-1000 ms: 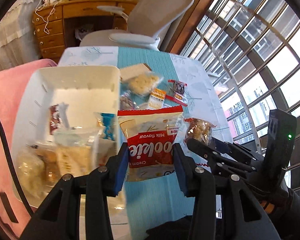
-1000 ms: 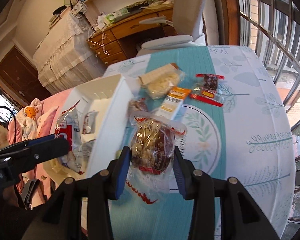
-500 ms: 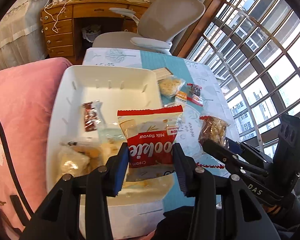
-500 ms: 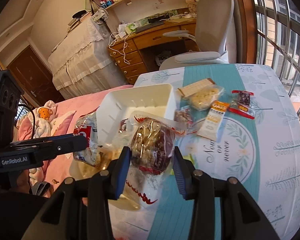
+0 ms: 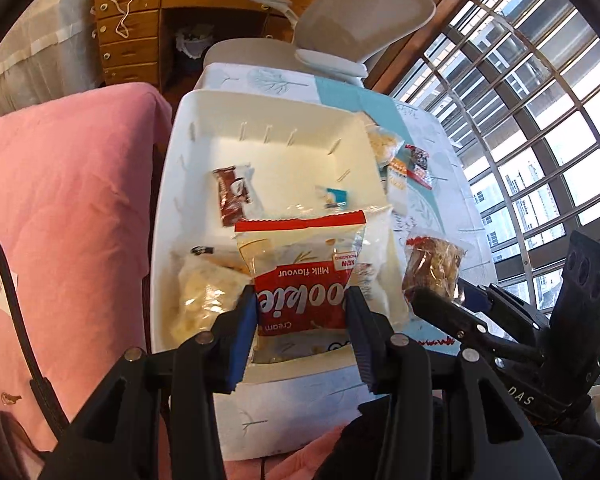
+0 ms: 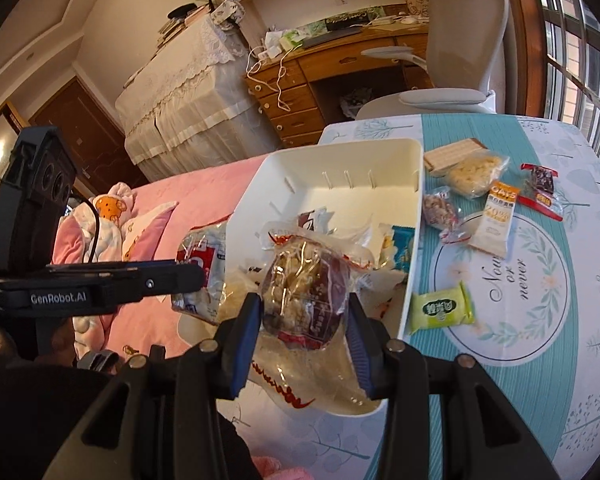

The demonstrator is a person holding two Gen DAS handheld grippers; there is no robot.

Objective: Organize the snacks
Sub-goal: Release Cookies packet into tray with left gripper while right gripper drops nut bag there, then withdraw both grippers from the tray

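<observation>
My left gripper [image 5: 301, 316] is shut on a red and white cookie bag [image 5: 300, 276] and holds it above the near end of the white bin [image 5: 268, 120]. My right gripper [image 6: 305, 320] is shut on a clear bag with a brown pastry [image 6: 304, 292], also over the bin's [image 6: 340, 156] near end. The pastry bag [image 5: 434, 268] and the right gripper show at the right of the left wrist view. In the right wrist view the left gripper [image 6: 196, 276] with its cookie bag [image 6: 198, 268] shows at the left. Several snack packs lie inside the bin, among them a brown bar [image 5: 232, 196].
On the teal and white tablecloth [image 6: 540, 280] right of the bin lie a green pack [image 6: 442, 308], an oats bar [image 6: 496, 220], a nut pack [image 6: 440, 208], a cracker bag [image 6: 476, 172] and a red-edged pack [image 6: 542, 188]. A pink blanket [image 5: 68, 208] lies left of the bin. A grey chair [image 6: 452, 68] stands beyond the table.
Both grippers carried their bags leftward from over the tablecloth to above the white bin. The green pack on the cloth has come into the right wrist view.
</observation>
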